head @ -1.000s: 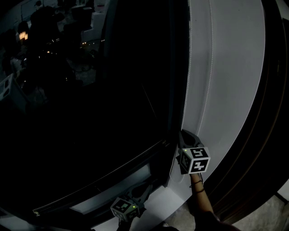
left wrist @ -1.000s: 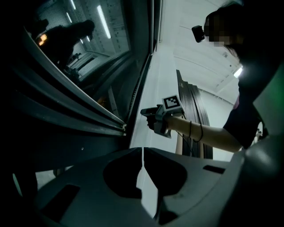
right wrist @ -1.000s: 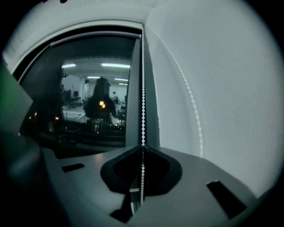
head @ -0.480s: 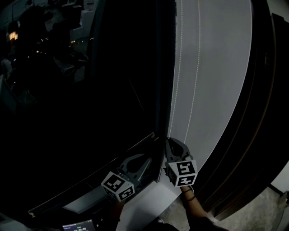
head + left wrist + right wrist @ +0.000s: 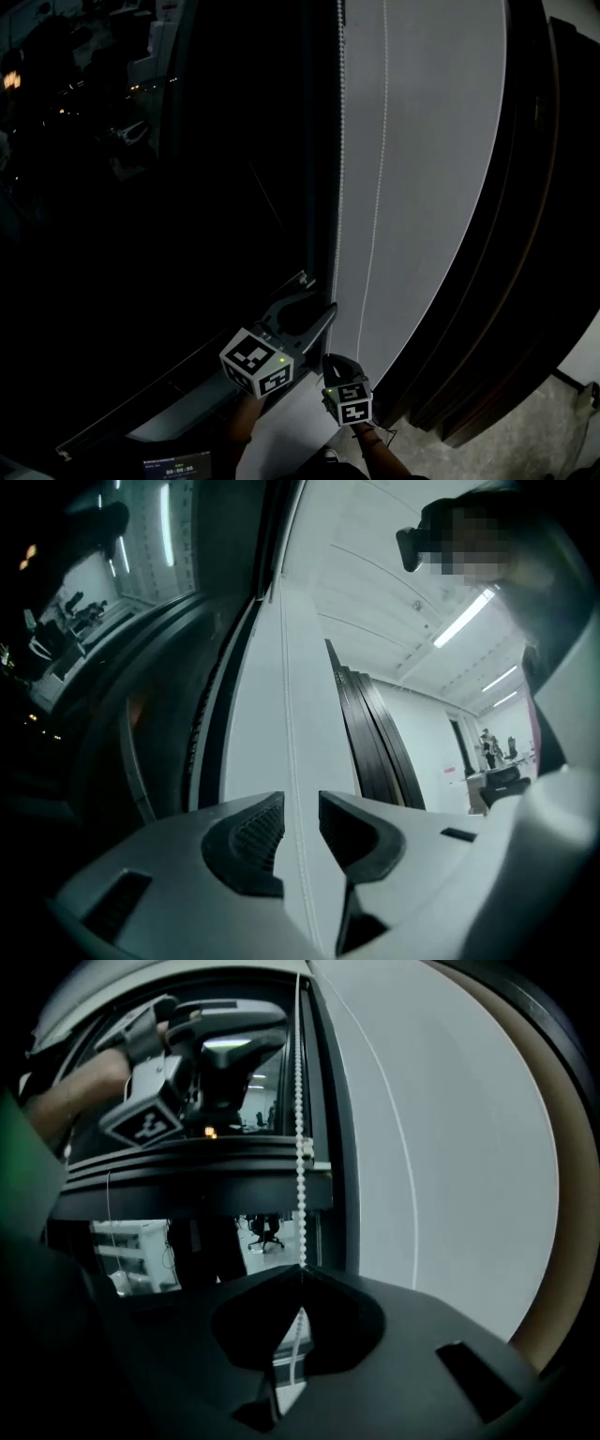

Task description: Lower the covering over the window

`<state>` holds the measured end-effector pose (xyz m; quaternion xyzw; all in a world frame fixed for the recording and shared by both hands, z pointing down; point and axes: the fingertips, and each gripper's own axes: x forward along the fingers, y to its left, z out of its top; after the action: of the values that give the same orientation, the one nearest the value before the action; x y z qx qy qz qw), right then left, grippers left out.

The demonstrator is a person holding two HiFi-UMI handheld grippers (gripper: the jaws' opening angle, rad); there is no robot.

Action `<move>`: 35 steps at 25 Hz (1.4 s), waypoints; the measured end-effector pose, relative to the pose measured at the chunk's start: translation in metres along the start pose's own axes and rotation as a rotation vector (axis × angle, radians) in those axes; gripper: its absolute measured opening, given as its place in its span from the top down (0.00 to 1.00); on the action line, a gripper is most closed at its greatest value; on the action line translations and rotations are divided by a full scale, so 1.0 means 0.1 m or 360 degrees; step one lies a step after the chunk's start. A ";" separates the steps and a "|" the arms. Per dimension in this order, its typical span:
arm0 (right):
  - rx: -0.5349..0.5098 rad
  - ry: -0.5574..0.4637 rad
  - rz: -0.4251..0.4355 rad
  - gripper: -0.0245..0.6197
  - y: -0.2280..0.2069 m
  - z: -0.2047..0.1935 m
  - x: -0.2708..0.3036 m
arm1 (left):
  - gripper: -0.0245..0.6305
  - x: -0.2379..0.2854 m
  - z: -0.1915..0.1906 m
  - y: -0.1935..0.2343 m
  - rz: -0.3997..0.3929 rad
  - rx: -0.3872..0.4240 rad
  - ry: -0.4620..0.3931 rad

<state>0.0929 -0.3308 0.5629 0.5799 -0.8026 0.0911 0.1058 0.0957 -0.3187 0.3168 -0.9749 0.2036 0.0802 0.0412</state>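
dim room at night, seen from my head looking down along a tall dark window (image 5: 187, 206) and the pale wall (image 5: 431, 141) beside it.

nearest, low in the head view, my right claw (image 5: 335, 358) sits below its marker cube (image 5: 349, 403). it is clenched on the white bead chain (image 5: 339, 141); in the right gripper view the beads run down into the closed tips and a short length shows below them.

just above and to its left is my left claw (image 5: 317, 317), with its own marker cube (image 5: 258, 361). its jaws have just been opening and now stand apart, released. in the left gripper view a thin pale strand runs up through the gap, and the ribbed pads (image 5: 258, 832) do not press on it.

from my claws the bead chain climbs straight up along the right edge of the window frame, between the black glass and the wall. a second, thinner pale strand (image 5: 380, 141) hangs close to its right, against the wall.

the covering itself i cannot make out against the dark glass.

further right, dark curved panels (image 5: 525, 234) stand against the wall. small lights and office shapes show faintly in the glass, top left.
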 end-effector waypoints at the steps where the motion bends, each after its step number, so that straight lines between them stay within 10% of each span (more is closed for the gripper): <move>1: 0.0023 0.0033 -0.0001 0.95 0.02 -0.12 -0.01 | 0.81 0.04 0.01 -0.02 -0.0015 0.0012 -0.0001; 22: 0.0080 0.0040 0.0022 0.95 0.11 -0.29 -0.13 | 0.95 0.21 0.30 0.01 -0.0045 -0.0113 -0.0195; 30: 0.0157 0.0310 0.0135 0.94 0.26 -1.02 -0.38 | 0.95 0.04 -0.53 0.07 0.0055 -0.0152 -0.0075; 35: 0.0225 0.0152 0.0155 0.94 0.09 -0.63 -0.61 | 0.95 -0.07 -0.80 0.04 0.0085 -0.0098 0.0033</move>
<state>0.1066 -0.2553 0.6061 0.5411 -0.8155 0.1802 0.0982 0.0987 -0.3284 0.3963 -0.9707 0.2275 0.0774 0.0070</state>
